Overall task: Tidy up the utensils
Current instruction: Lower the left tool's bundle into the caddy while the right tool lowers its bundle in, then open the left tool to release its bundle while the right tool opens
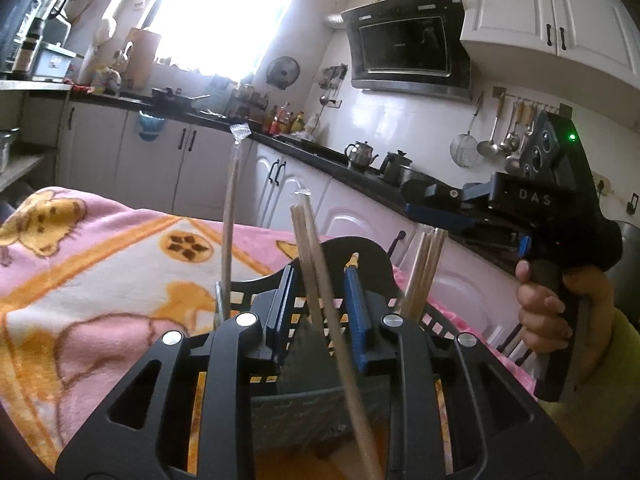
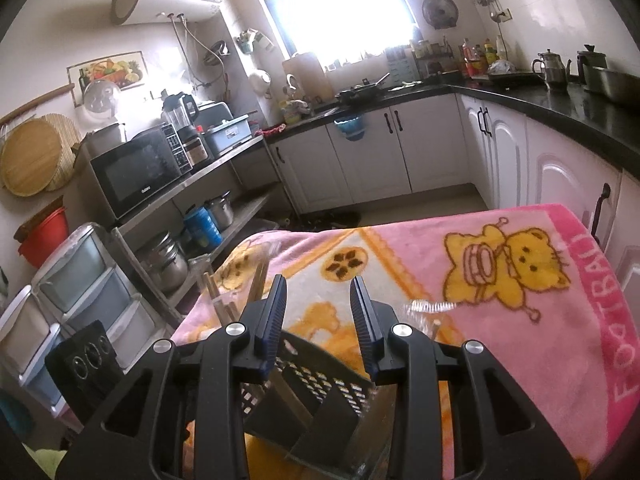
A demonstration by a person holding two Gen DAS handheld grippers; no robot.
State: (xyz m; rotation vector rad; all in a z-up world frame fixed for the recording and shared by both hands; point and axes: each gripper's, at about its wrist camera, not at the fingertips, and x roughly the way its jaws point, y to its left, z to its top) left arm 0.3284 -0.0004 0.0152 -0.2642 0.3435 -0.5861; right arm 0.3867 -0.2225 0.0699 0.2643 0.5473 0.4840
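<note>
- Two grippers work over one pink cartoon-print blanket (image 2: pixel 500 280), which covers the work surface; it carries yellow cat figures and the word FOOTBALL along its darker pink edge.
- Behind it you have white kitchen cabinets (image 2: pixel 400 152) under a black countertop (image 2: pixel 560 100), with two metal kettles (image 1: pixel 362 155) standing on the counter.
- The black perforated utensil basket (image 2: pixel 320 380) sits on the blanket directly under both grippers; dividers split it into compartments.
- Your right hand (image 1: pixel 560 312) holds the right gripper (image 2: pixel 319 320) by its handle. Its blue-padded fingers (image 2: pixel 276 312) stand a moderate way apart above the basket with nothing between them.
- Your left gripper (image 1: pixel 320 312) points over the basket's near side. Its fingers (image 1: pixel 356 312) stand narrowly apart, and a pair of wooden chopsticks (image 1: pixel 316 280) runs up through the gap, leaning away from the camera.
- I cannot tell whether the pads press on that pair; a sliver of space shows on both sides of it.
- A single wrapped chopstick pair (image 1: pixel 230 220) stands nearly upright in the basket's left compartment, its clear wrapper crumpled at the top.
- A bundle of bare wooden chopsticks (image 1: pixel 424 272) stands at the basket's right side, tips fanned slightly, just beside the left gripper's right finger.
- In the right wrist view, a clear crinkled wrapper end (image 2: pixel 428 306) shows just right of the right gripper's fingers.
</note>
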